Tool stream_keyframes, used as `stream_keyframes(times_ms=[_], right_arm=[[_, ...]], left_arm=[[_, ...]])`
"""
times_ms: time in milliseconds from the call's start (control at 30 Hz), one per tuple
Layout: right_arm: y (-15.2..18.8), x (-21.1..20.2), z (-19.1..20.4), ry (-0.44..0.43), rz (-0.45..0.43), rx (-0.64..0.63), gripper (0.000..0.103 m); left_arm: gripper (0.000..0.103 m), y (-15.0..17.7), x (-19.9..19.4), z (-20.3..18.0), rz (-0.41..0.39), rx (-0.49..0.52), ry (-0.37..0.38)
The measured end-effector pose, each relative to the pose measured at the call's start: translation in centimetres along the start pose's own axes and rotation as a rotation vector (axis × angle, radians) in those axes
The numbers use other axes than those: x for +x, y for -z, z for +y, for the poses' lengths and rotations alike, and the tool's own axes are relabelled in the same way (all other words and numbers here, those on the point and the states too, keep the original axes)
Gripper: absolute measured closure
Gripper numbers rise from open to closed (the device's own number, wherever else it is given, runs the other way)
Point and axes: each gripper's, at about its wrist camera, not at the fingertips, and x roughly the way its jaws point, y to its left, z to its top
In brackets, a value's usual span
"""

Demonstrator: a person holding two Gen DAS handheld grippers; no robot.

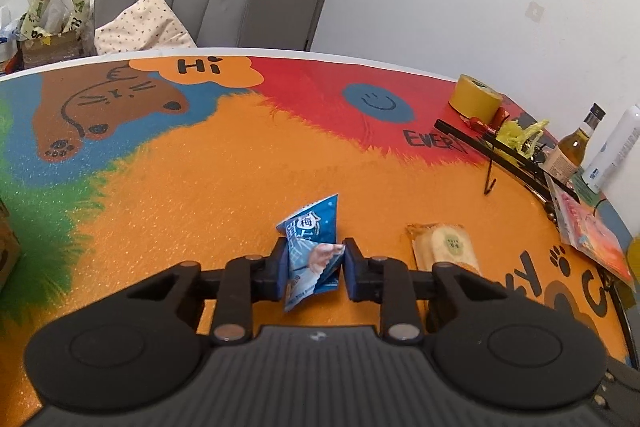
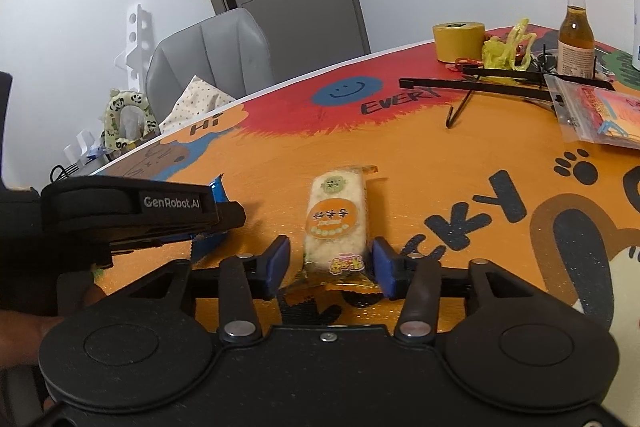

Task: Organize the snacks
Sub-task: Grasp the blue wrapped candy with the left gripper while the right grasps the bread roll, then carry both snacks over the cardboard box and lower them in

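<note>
Already the left tongs [image 1: 312, 263] are clenched on the crumpled blue packet [image 1: 314, 247] (light, crinkly); the right tongs [image 2: 330, 261] stand released around the rice cake [image 2: 336, 217], fragile, best gripped mid-body, on the table [image 2: 440, 187].

We look from each wrist camera, tilted down, close over the colourful table [image 1: 200, 167]. Both views share the rice cracker packet [image 2: 336, 215], yellow tape roll [image 1: 474, 97] and grey chair [image 2: 212, 47].

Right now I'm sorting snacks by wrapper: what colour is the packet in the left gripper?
Blue with white print; the packet shows best in the left wrist view.
</note>
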Motion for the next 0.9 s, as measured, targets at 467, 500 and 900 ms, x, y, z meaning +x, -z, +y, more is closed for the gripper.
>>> stream_keyframes(times_ms=[467, 500, 900], right_arm=[[0.1, -0.2, 1.4, 0.026, 0.01, -0.011, 0.073], [0.2, -0.6, 1.5, 0.024, 0.002, -0.01, 0.073], [0.2, -4.6, 4.4, -0.034, -0.075, -0.019, 0.073]], left_arm=[[0.077, 0.4, -3.6, 1.5, -0.026, 0.006, 0.012], [0.077, 0.5, -3.9, 1.6, -0.028, 0.005, 0.013], [0.077, 1.3, -8.8, 3.1, -0.08, 0.009, 0.005]])
